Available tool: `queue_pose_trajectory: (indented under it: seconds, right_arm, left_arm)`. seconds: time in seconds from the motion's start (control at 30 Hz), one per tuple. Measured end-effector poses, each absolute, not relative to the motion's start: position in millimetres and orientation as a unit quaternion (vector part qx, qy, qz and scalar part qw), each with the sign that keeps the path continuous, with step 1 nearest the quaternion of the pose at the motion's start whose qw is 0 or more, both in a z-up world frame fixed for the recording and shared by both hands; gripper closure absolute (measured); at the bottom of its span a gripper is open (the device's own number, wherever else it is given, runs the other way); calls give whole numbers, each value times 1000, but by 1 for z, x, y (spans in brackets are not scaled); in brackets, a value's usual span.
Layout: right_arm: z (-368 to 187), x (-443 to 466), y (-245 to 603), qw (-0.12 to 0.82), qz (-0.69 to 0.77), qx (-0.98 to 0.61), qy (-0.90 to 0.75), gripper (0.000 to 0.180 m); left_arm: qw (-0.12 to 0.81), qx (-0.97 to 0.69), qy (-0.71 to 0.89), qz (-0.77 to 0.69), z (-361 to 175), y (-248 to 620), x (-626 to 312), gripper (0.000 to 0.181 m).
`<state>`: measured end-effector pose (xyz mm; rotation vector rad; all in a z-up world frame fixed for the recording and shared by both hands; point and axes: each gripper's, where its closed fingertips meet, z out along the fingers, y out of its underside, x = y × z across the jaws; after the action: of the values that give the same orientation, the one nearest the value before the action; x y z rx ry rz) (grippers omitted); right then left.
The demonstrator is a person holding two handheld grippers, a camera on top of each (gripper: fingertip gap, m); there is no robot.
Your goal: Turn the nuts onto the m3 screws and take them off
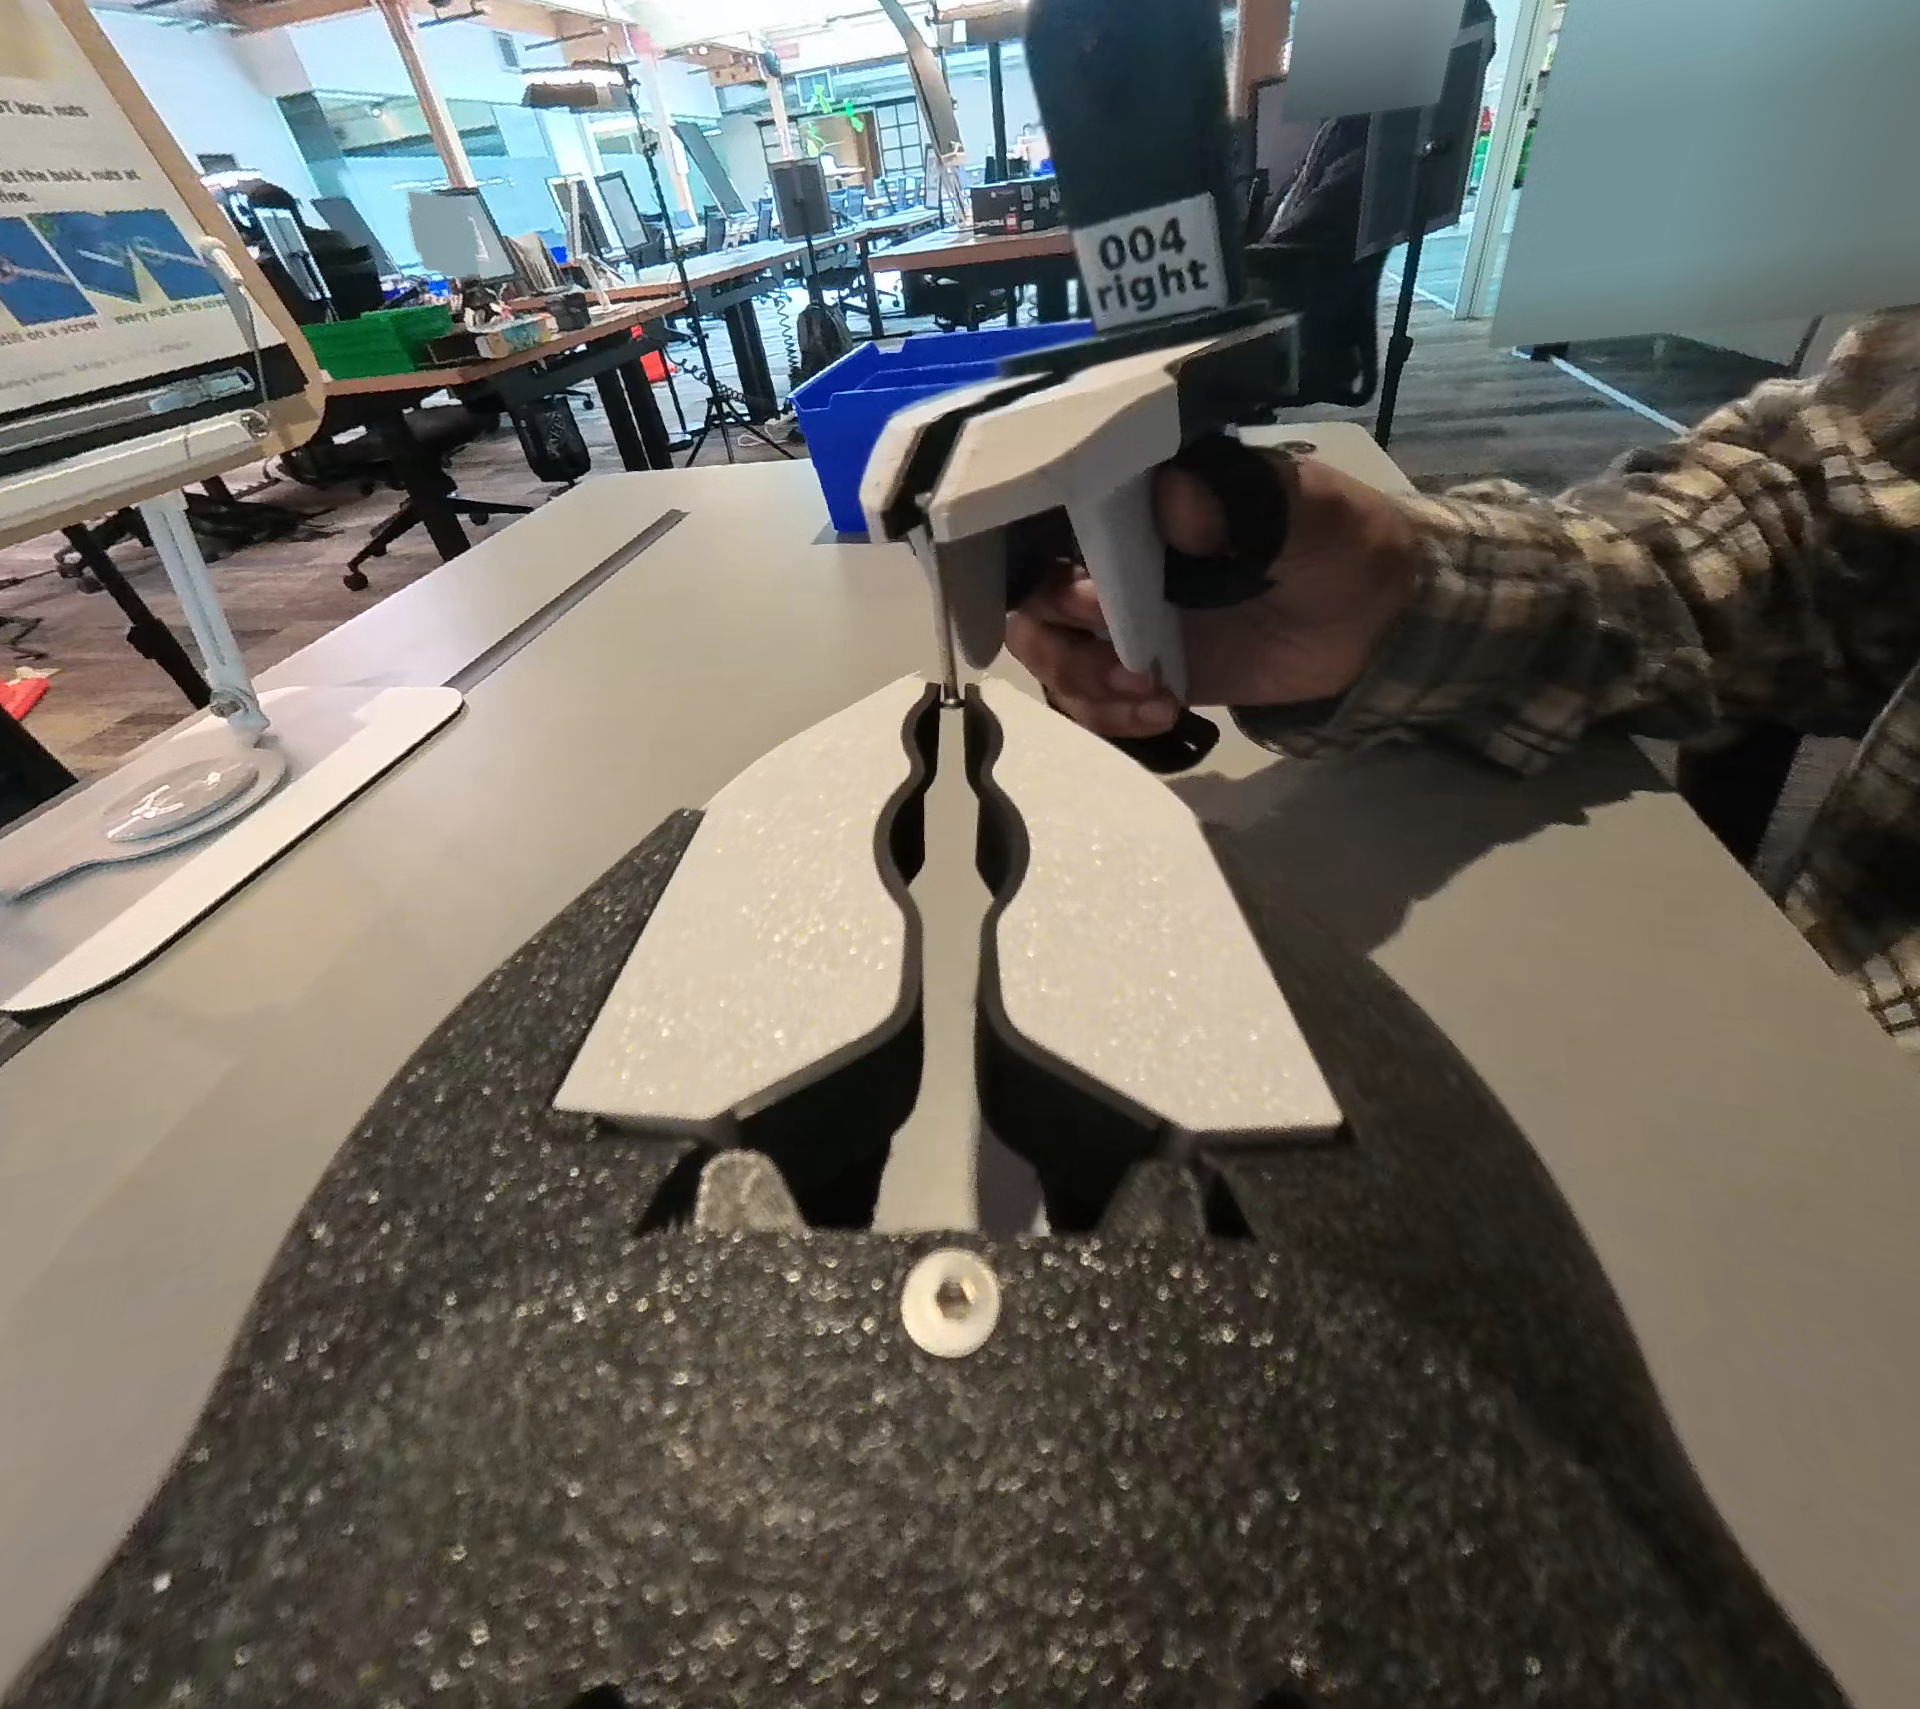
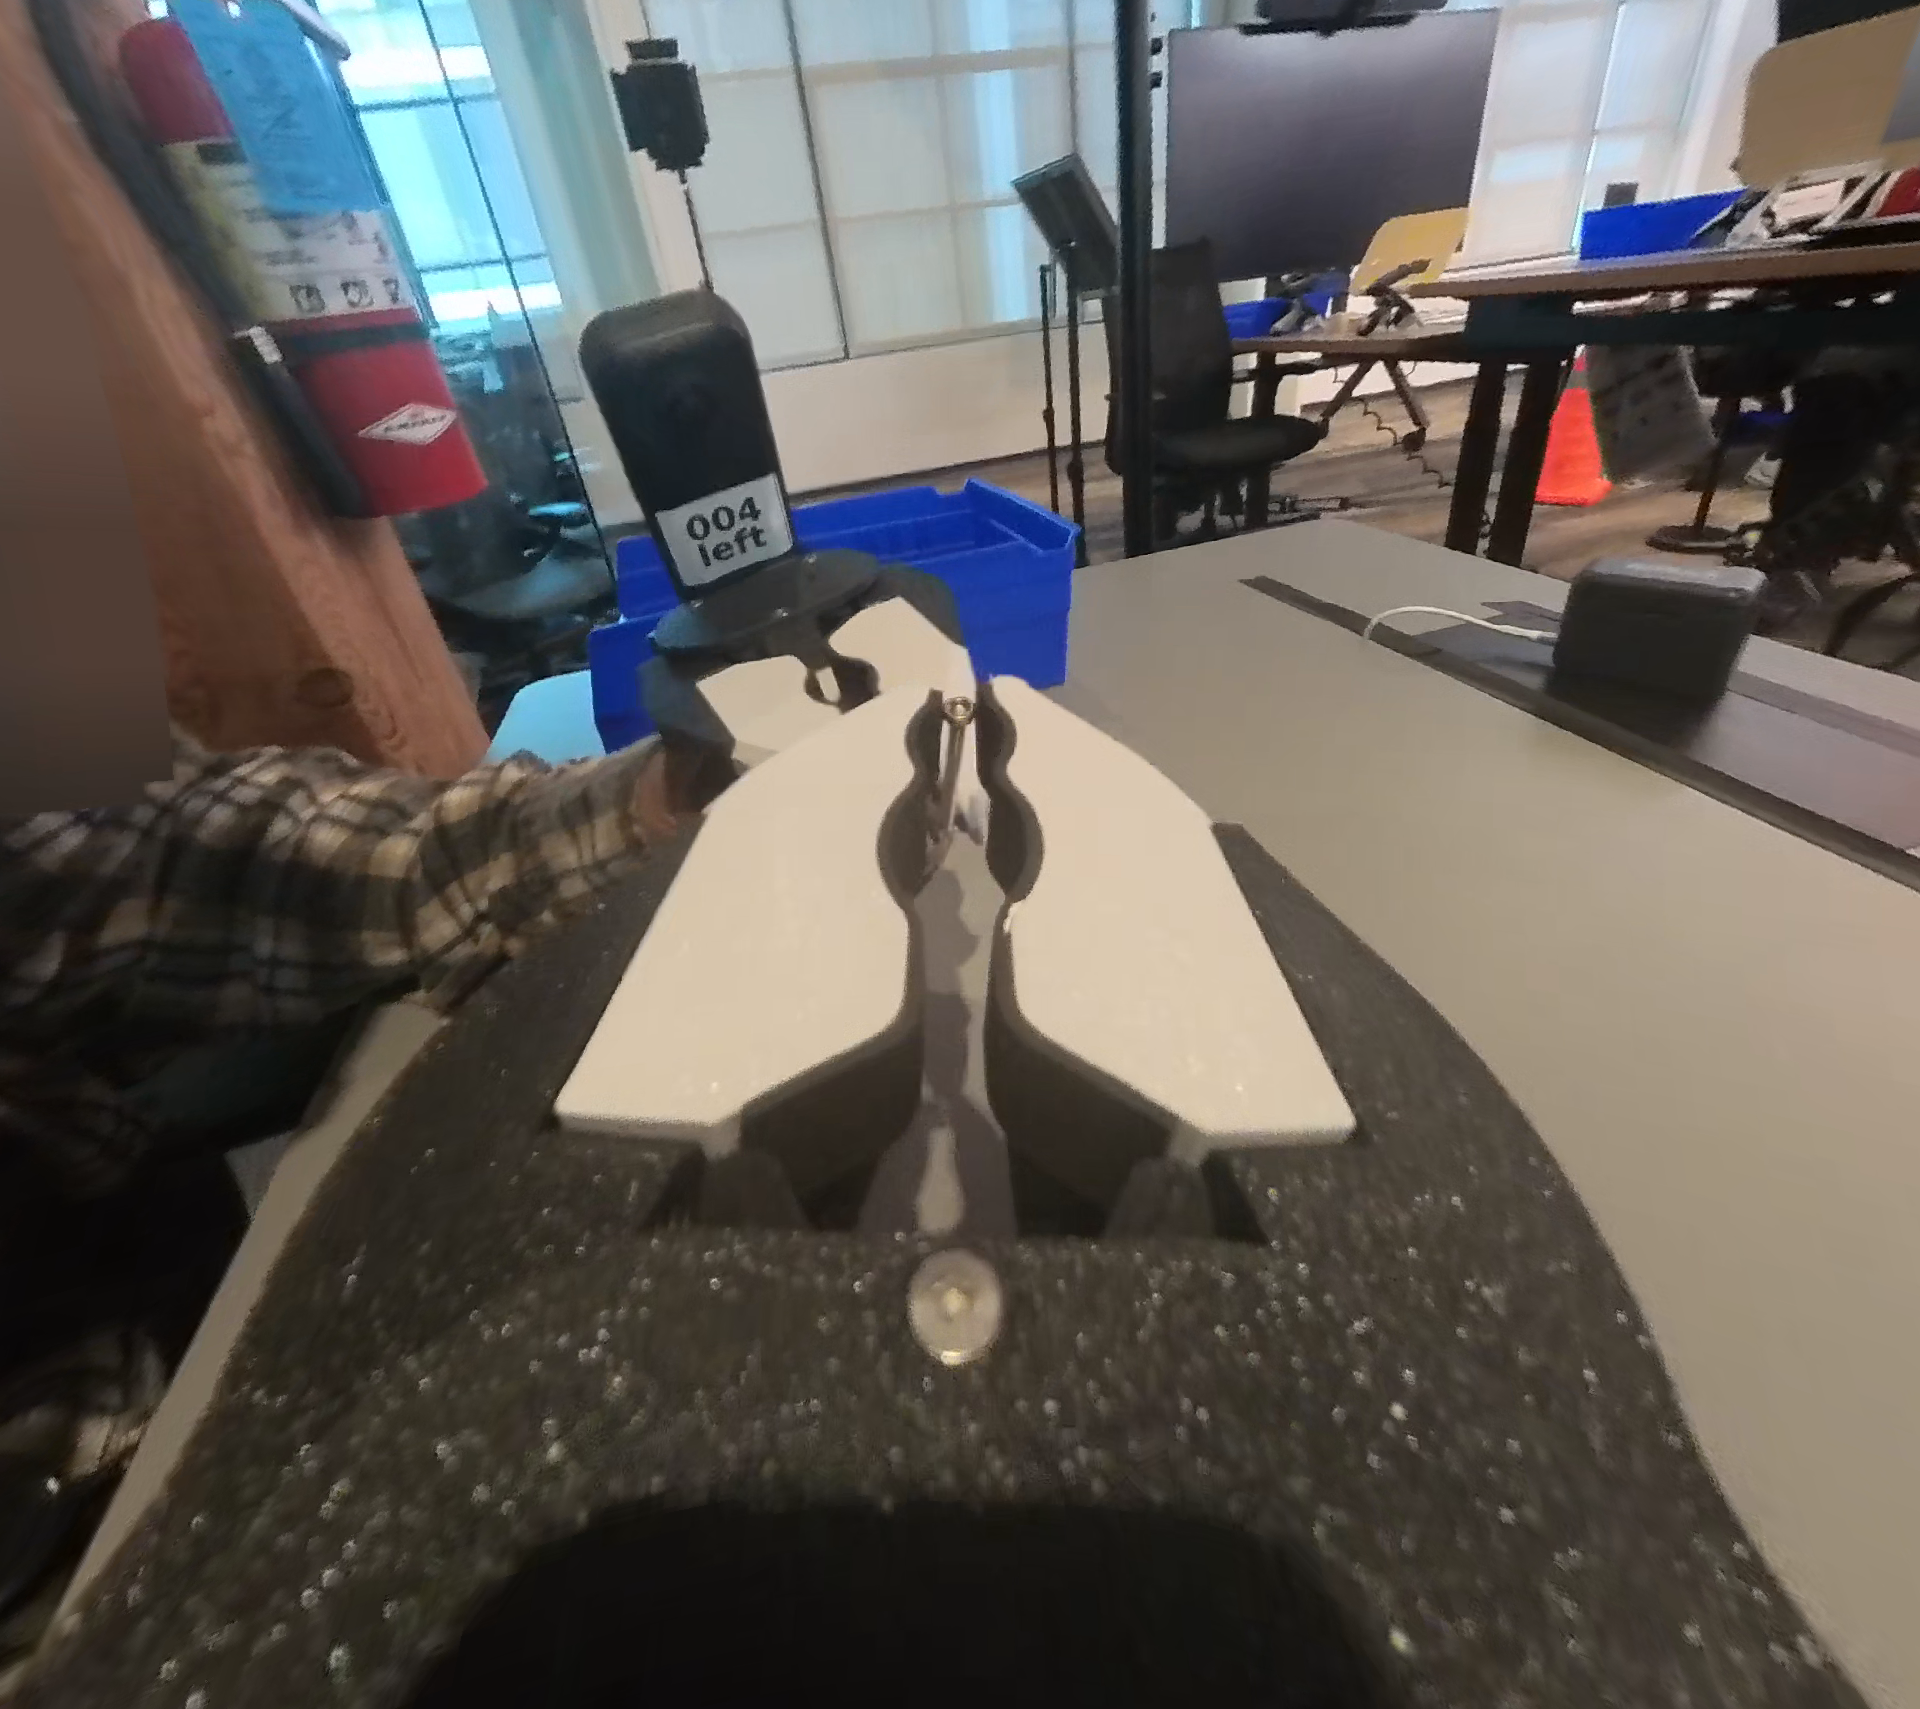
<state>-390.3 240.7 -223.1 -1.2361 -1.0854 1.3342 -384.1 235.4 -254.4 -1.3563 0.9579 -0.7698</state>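
In the left wrist view, my left gripper (image 1: 951, 695) is shut, its tips pinching a small nut (image 1: 952, 703) at the lower end of a thin metal screw (image 1: 943, 631). The screw hangs straight down from my right gripper (image 1: 925, 521), which a hand in a plaid sleeve holds above and beyond. In the right wrist view, my right gripper (image 2: 961, 709) is shut on the screw (image 2: 948, 776), which runs along the gap between its fingers, one end showing at the tips. The left gripper's body (image 2: 727, 464) sits just behind; its fingertips and the nut are hidden.
A blue bin (image 1: 883, 402) stands at the grey table's (image 1: 520, 828) far edge, also in the right wrist view (image 2: 997, 579). An instruction board on a white stand (image 1: 208, 766) is on the left. A dark grey box with a cable (image 2: 1652, 631) sits by a table slot. My two grippers' fingertips are within a few centimetres of each other.
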Motion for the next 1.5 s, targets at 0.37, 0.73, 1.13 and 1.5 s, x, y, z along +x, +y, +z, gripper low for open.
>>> queue_pose_trajectory:
  seconds: [0.37, 0.73, 1.13, 1.5]
  right_arm:
    - [-218, -392, 241, 511, 547, -519, -413, 164]
    - [-202, -363, 209, 334, 612, -347, -627, 143]
    - [-211, -371, 203, 244, 681, -243, -646, 154]
    - [-214, -373, 199, 226, 695, -227, -644, 167]
  left_arm:
    - [616, -584, 406, -337, -250, 235, -386, 177]
    - [601, -547, 439, -383, -246, 219, -376, 177]
    - [594, -523, 465, -397, -245, 208, -369, 177]
    - [591, -527, 467, -395, -247, 209, -368, 177]
